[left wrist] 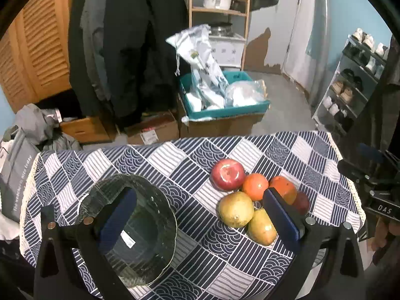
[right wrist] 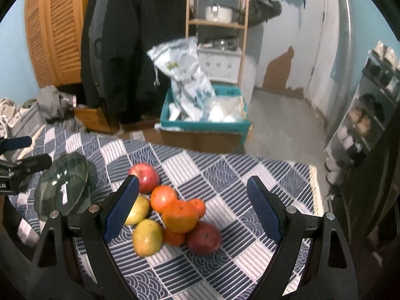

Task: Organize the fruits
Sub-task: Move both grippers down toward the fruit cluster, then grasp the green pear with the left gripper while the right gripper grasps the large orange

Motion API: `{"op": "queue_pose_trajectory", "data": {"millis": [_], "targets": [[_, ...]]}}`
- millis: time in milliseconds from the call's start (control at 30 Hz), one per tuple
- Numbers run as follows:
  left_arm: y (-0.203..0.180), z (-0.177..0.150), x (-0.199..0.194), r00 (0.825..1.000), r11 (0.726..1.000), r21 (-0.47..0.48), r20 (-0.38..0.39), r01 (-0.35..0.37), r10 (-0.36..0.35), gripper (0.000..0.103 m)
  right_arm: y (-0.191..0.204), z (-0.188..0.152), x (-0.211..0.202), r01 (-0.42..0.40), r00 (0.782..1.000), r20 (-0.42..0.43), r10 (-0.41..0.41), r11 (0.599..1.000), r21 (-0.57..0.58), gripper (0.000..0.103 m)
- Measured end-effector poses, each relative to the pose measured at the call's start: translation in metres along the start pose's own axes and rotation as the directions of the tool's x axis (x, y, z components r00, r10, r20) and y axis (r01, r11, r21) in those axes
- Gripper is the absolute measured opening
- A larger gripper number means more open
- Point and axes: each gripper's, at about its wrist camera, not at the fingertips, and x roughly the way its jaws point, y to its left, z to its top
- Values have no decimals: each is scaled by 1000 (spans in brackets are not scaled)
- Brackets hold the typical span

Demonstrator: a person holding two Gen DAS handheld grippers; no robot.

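A pile of round fruits sits on the table with the blue and white checked cloth. There is a shiny red apple at the back, a big orange in the middle, two yellow-green pears, another dark red apple at the front, and some smaller oranges tucked in between. They all touch each other. Just beside the pile, on the left, is a clear green glass plate, and nothing is on it yet. The left gripper hangs above the plate and the pile with its two blue fingers wide apart, holding nothing. The right gripper is also spread wide and holds nothing, and the fruit pile shows between its fingers. The fruits look firm and smooth, so they may roll away if bumped. The pears could bruise if squeezed too hard. I think the big orange on top is a good one to take first. Grab it around its fat middle, softly but snugly. The glass plate could break, so set the fruit down gently.
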Motion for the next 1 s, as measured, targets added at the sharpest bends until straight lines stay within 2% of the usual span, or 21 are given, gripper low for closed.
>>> {"op": "queue_pose_trajectory", "data": {"millis": [300,467,767,1000], "targets": [[-4,-9,51,993,1000,10,-121,-10,12,102,1,-14,43,-24,991,-129,24,1000,1,87],[-7,-14,76,983,1000,0,-183,12,-12,101,4,-25,73,-34,979,-202,31,999,-11,87],[-10,-19,111,971,1000,6,-237,8,-7,101,11,-44,122,-79,943,-326,62,996,-41,86],[-10,-24,133,959,1000,-3,-282,13,-13,101,12,-50,139,-99,927,-368,79,994,-36,86]]}}
